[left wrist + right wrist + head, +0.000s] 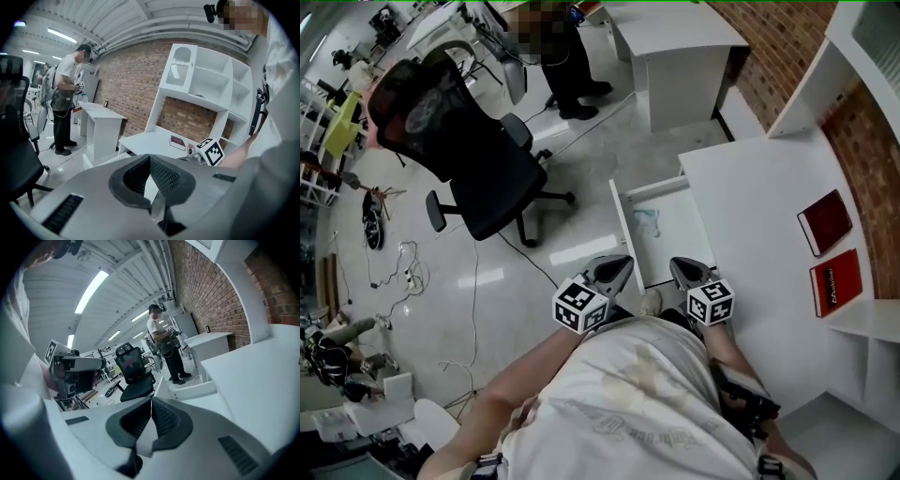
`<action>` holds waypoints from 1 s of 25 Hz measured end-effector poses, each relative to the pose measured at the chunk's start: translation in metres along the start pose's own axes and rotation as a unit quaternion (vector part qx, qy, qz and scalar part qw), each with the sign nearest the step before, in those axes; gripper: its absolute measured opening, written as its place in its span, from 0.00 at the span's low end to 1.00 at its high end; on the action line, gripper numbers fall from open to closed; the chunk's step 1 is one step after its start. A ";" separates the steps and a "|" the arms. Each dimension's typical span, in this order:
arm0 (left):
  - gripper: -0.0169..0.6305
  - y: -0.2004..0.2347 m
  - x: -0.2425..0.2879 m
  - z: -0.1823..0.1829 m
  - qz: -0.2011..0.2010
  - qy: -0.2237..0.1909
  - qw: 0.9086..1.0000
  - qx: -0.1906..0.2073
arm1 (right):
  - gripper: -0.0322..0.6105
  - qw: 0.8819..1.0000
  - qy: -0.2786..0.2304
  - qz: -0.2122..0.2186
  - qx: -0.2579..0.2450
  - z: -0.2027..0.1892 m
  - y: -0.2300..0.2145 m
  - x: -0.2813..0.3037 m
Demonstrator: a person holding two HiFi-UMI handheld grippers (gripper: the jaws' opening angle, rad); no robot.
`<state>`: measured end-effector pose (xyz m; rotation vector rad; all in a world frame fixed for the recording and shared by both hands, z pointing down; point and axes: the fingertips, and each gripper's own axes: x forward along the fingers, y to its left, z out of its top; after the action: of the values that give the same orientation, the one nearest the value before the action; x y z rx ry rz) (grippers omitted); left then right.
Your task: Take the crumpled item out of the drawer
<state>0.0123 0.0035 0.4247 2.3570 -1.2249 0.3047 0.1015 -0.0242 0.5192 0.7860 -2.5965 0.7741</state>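
The white drawer [623, 220] stands pulled out from the left side of the white desk [750, 216]. Inside it lies a pale, crumpled item [645, 221] with a bluish tint. My left gripper [623, 263] and right gripper [678, 265] hover side by side just short of the drawer's near end, close to my body, tips pointing toward it. Both are shut and hold nothing. In the left gripper view the jaws [151, 158] meet tip to tip, as they do in the right gripper view [151, 401], where the drawer [192, 389] lies ahead.
A black office chair [478, 159] stands left of the drawer. Two red books [825, 221] [836, 281] lie on the desk's right side under white shelving. A person [567, 66] stands by a white cabinet [675, 56] at the back. Cables [403, 272] trail over the floor.
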 end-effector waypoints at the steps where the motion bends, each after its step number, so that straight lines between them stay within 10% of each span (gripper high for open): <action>1: 0.06 0.000 0.001 0.001 0.003 0.000 1.000 0.001 | 0.09 1.000 0.003 0.005 -0.002 0.000 -0.001 0.003; 25: 0.06 0.039 -0.001 -0.012 0.065 -0.004 0.997 -0.048 | 0.09 0.995 0.092 0.012 -0.041 -0.008 -0.027 0.057</action>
<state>-0.0199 -0.0090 0.4463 2.2045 -1.3690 0.2717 0.0735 -0.0622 0.5616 0.6290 -2.4612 0.7053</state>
